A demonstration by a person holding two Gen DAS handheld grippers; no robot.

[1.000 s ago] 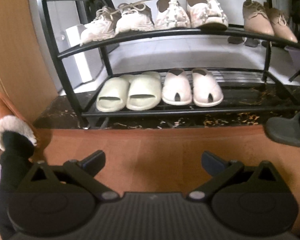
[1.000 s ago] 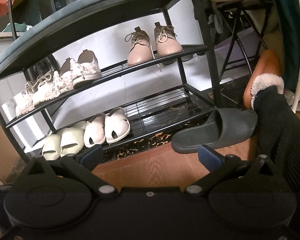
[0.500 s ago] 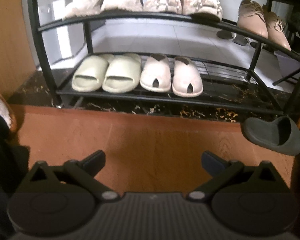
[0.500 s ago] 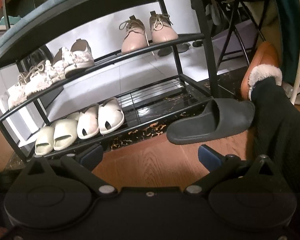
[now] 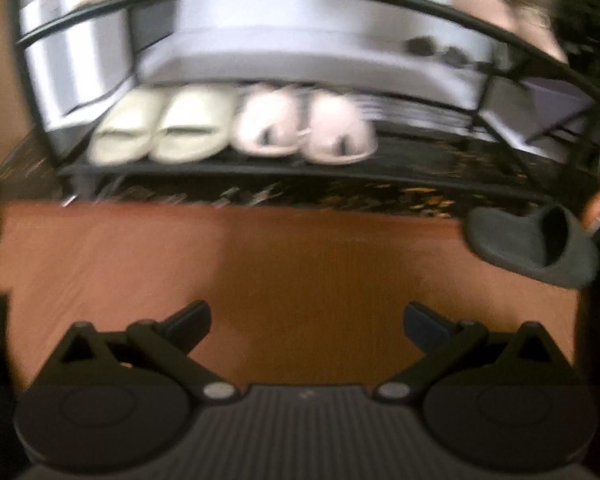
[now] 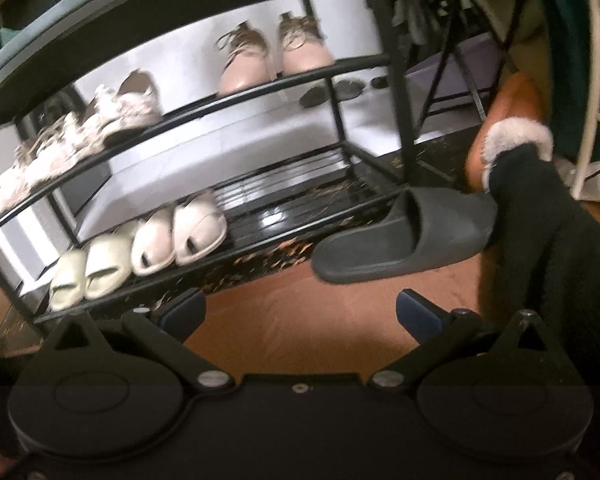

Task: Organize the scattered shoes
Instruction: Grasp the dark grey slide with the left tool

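Left wrist view, blurry: left gripper (image 5: 306,320) at bottom center, jaws spread wide, nothing between them, hanging over bare wood floor (image 5: 300,264). Black shoe rack (image 5: 260,168) fills upper half. Bottom shelf holds pale green slides (image 5: 160,128) at center-left and white slippers (image 5: 304,132) just beside them; right part of that shelf is bare wire. Upper shelf shoes too smeared to tell. Dark grey slipper (image 5: 528,244) lies on floor at right edge, off the rack.

Right wrist view: right gripper (image 6: 300,314) at bottom center, also released, gripping nothing. Rack (image 6: 396,80) in upper left & center. Bottom shelf: green slides (image 6: 92,268), white slippers (image 6: 180,236) side by side at lower left. Mid shelf: beige lace-ups (image 6: 272,56) top center, pale sneakers (image 6: 80,132) at left. Grey slipper (image 6: 404,232) sits on floor right of center, toe near rack's front rail, heel against a person's black-trousered leg (image 6: 548,232) wearing a brown fur-lined slipper (image 6: 508,120).
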